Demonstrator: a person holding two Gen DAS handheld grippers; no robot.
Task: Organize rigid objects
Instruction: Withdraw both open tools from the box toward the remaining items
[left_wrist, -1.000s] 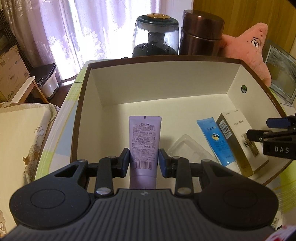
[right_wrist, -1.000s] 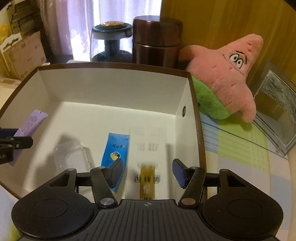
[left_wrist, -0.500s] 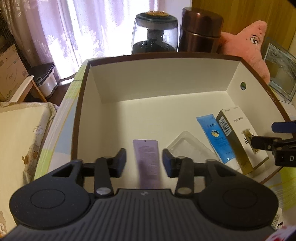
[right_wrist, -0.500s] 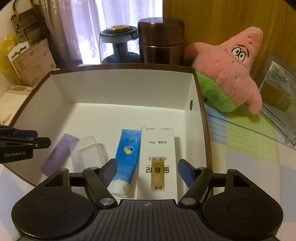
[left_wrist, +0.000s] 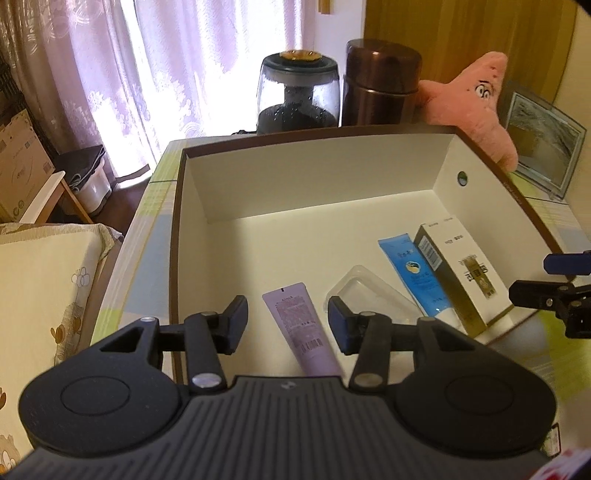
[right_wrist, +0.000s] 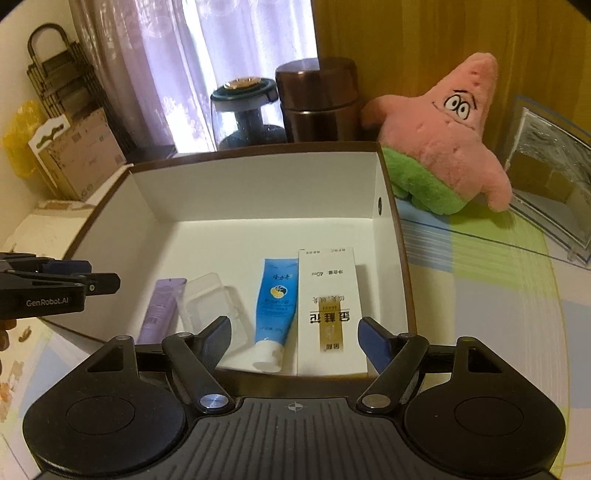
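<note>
— What are your claws doing?

— My left claw (left_wrist: 288, 325) is spread wide and holds nothing. It hangs over the near edge of a white box (left_wrist: 314, 173) with a brown rim. My right claw (right_wrist: 295, 341) is also spread wide and empty, over the same near edge, further right.

— Where are the things?

— Four lie flat on the box floor, in a row along the near wall. In the right view, a purple tube (right_wrist: 160, 308) is at 9 o'clock. A clear plastic tray (right_wrist: 210, 310) sits just beside it. A blue tube (right_wrist: 275, 306) comes next, its white cap toward me. A white carton (right_wrist: 330, 314) with a gold stripe lies at 3 o'clock, near the right wall.

— And the left view?

— The purple tube (left_wrist: 301, 332) lies between my open fingers, untouched.

— What is behind the box?

— At 12 o'clock, a glass jar (right_wrist: 245, 110) and a brown canister (right_wrist: 319, 101). At 2 o'clock, a pink starfish toy (right_wrist: 448, 140).
</note>
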